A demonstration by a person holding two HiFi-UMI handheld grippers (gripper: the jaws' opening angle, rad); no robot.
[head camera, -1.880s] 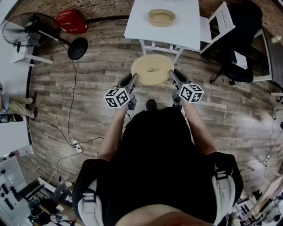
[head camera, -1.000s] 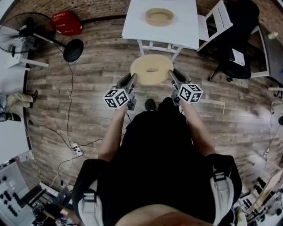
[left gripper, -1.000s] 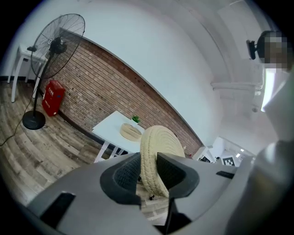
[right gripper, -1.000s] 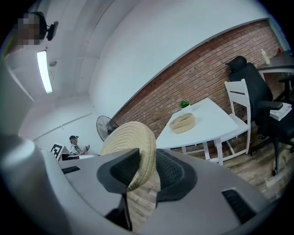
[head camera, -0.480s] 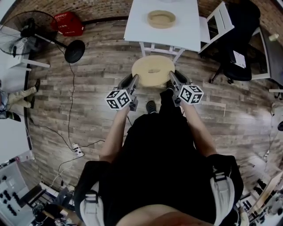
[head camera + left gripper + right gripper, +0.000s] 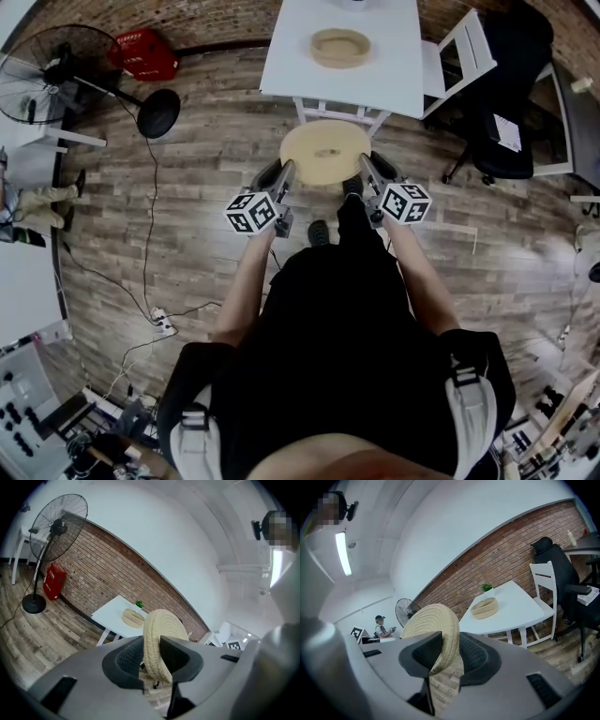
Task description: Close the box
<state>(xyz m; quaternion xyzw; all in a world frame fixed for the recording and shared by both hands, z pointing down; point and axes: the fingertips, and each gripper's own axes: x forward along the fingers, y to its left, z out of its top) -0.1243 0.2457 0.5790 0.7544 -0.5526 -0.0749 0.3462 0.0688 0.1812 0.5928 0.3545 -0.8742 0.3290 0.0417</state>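
A round woven straw lid [image 6: 325,155] hangs level in the air between both grippers, in front of the person. My left gripper [image 6: 283,178] is shut on its left rim, where the rim [image 6: 157,656] sits pinched between the dark pads. At its right rim my right gripper [image 6: 367,174] is shut too, the rim [image 6: 445,644] squeezed in the jaws. The open round woven box [image 6: 339,48] stands on the white table [image 6: 394,75] ahead, also seen as the box [image 6: 133,617] in the left gripper view and the box [image 6: 483,607] in the right gripper view.
A white chair [image 6: 457,54] and a black office chair [image 6: 511,103] stand right of the table. A floor fan [image 6: 66,86] and a red case [image 6: 142,53] are at the far left. A cable with a power strip [image 6: 161,315] lies on the wooden floor.
The person has stepped forward with the lid; the table and box sit a little closer to the lid in the head view. Both grips are unchanged.
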